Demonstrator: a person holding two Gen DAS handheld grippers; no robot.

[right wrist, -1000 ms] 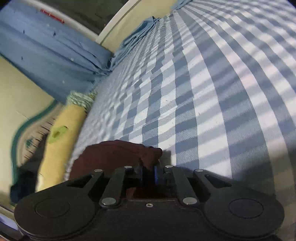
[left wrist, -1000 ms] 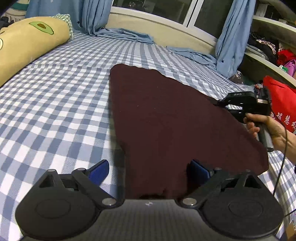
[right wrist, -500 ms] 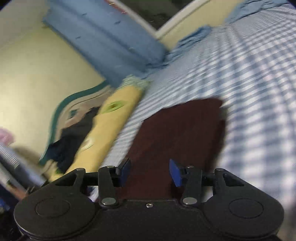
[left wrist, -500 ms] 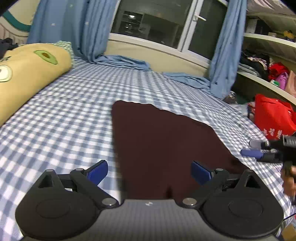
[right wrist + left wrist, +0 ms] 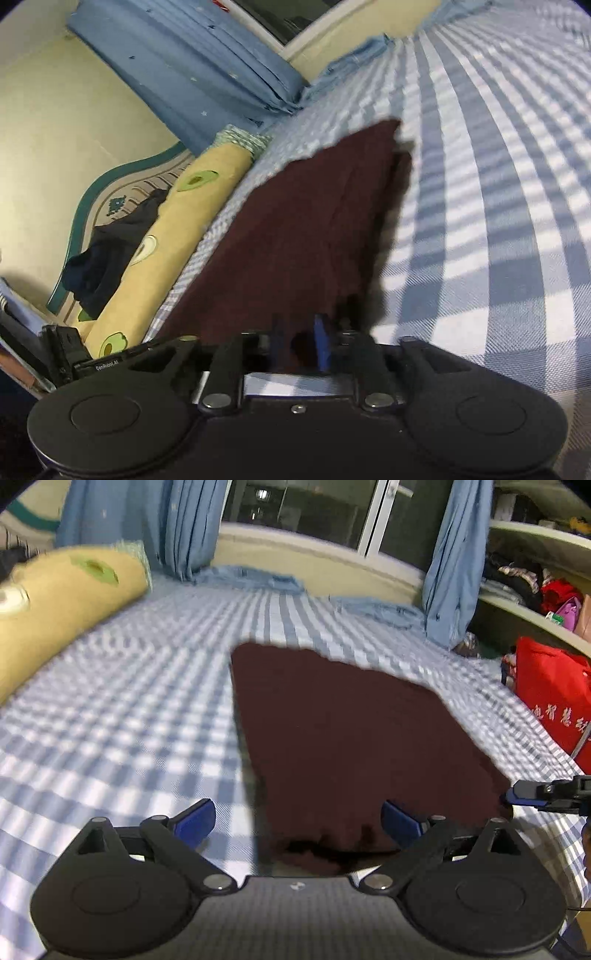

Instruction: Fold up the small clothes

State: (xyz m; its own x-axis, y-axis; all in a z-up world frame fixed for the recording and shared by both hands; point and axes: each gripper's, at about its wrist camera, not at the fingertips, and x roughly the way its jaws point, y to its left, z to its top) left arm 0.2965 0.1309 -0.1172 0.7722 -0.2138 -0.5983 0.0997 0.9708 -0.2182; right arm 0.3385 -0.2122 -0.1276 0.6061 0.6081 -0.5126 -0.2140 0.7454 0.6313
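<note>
A dark maroon cloth [image 5: 351, 738] lies flat on the blue-and-white checked bedsheet [image 5: 129, 738]. My left gripper [image 5: 297, 823] hovers open over the cloth's near edge, its blue pads wide apart and touching nothing. My right gripper [image 5: 517, 797] sits at the cloth's near right corner. In the right wrist view the right gripper [image 5: 298, 345] has its jaws closing, with the corner of the cloth [image 5: 306, 221] between the pads and a gap still showing.
A yellow avocado-print pillow [image 5: 55, 602] lies along the bed's left side. Blue curtains [image 5: 447, 565] hang at the window behind. A red bag [image 5: 554, 694] and cluttered shelves [image 5: 524, 576] stand off the bed's right edge.
The right gripper let go of the cloth's far corner, opened, swung back to the near right corner and has narrowed again. The left gripper rose slightly and stayed open.
</note>
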